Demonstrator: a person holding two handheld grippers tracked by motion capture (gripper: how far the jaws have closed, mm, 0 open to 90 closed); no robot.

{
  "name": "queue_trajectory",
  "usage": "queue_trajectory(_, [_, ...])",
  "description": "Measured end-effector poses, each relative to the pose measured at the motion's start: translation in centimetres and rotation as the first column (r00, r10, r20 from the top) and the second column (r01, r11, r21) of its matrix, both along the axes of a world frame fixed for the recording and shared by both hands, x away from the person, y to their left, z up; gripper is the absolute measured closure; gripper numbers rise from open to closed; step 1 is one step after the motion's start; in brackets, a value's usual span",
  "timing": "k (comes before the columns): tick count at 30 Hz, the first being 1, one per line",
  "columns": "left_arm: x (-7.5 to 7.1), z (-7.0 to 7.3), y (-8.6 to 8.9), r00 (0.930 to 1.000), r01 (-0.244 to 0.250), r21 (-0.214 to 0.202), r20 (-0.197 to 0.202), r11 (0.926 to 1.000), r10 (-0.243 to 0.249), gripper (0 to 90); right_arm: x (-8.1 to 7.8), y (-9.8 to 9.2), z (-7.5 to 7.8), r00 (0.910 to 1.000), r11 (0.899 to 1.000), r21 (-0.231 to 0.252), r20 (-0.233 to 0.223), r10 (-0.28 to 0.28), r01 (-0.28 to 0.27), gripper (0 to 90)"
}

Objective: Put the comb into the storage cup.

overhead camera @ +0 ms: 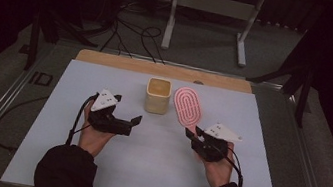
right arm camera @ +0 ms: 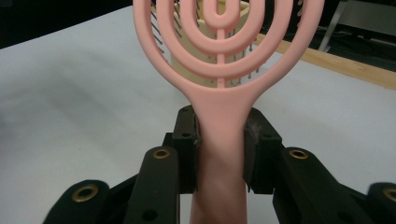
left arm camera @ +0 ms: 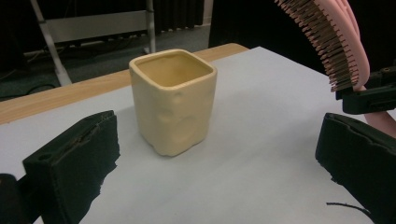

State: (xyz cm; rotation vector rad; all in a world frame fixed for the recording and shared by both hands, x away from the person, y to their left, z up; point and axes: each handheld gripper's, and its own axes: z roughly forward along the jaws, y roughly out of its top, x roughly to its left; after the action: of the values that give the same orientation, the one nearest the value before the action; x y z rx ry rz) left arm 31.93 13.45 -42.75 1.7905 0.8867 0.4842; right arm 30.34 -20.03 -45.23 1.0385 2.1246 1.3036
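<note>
Two hand-held grippers at a table, one holding a pink hairbrush.
The right gripper (right arm camera: 219,140) clamps the hairbrush (overhead camera: 188,106) by its handle, just beside a yellow cup (overhead camera: 157,95). The left gripper (overhead camera: 132,122) is open, facing the cup.

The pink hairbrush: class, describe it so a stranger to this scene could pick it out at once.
Start at the pale sheet covering the table and find the cream square cup near its far middle. Just right of it is the pink hairbrush, its handle clamped in the right gripper. Its looped oval head and bristles set it apart.
</note>
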Motion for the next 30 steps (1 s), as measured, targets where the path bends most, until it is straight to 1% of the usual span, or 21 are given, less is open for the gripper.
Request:
queue_trajectory(6, [0.3, -0.1, -0.7, 0.9999, 0.013, 0.004, -0.006, 0.9999, -0.013, 0.3, 0.0, 0.2, -0.2, 1.0, 1.0, -0.009, 0.002, 0.005, -0.005, 69.9])
queue_trajectory(13, [0.5, -0.1, -1.6, 0.9991, 0.041, 0.007, -0.009, 0.9991, -0.041, 0.3, 0.0, 0.3, -0.3, 1.0, 1.0, -0.009, 0.001, 0.005, -0.005, 69.9])
queue_trajectory(20, [0.9, 0.0, -2.4, 0.9986, 0.053, 0.013, -0.011, 0.9985, -0.052, 0.3, 0.0, 0.3, -0.3, 1.0, 1.0, -0.007, 0.001, 0.005, -0.005, 69.9])
queue_trajectory(24, [1.2, 0.0, -2.8, 0.9977, 0.065, 0.003, -0.017, 0.9979, -0.065, 0.3, 0.0, 0.3, -0.2, 1.0, 1.0, -0.005, 0.003, 0.005, -0.005, 69.9])
queue_trajectory(30, [1.4, -0.2, -3.7, 0.9952, 0.094, 0.011, -0.028, 0.9955, -0.093, 0.2, 0.0, 0.2, -0.2, 1.0, 1.0, 0.0, 0.005, 0.005, -0.005, 69.9])
